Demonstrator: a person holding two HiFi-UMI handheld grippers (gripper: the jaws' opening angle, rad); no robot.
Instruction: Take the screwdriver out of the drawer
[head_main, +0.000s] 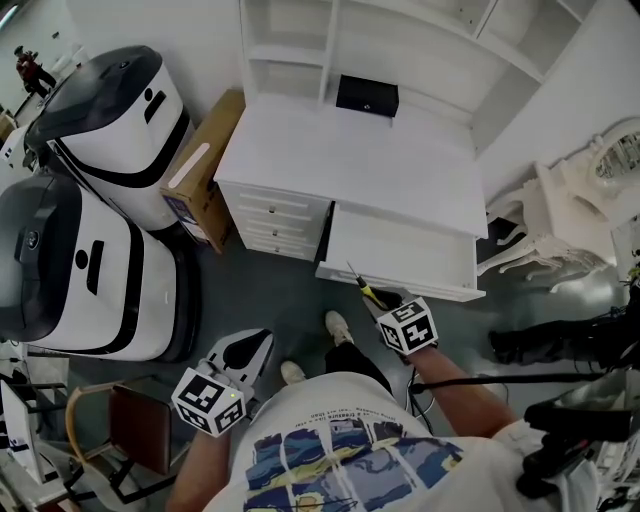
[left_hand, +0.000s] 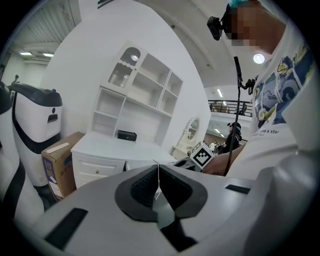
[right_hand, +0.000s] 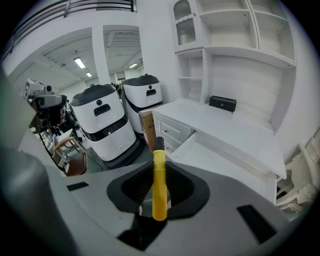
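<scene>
My right gripper (head_main: 383, 299) is shut on the screwdriver (right_hand: 159, 185), whose yellow handle with a black collar stands upright between the jaws. In the head view the screwdriver (head_main: 366, 289) hangs just in front of the open white drawer (head_main: 400, 255), above the floor, its thin shaft pointing up and left. The drawer's inside looks bare. My left gripper (head_main: 238, 357) is lower left, near the person's body, its jaws shut with nothing between them (left_hand: 158, 186). It points toward the white desk (left_hand: 112, 147).
A white desk (head_main: 350, 160) with a hutch carries a small black box (head_main: 367, 95). Beside it stand a cardboard box (head_main: 205, 170) and two large white-and-black machines (head_main: 90, 210). A chair (head_main: 130, 425) is at lower left; the person's shoes (head_main: 338, 327) are on the grey floor.
</scene>
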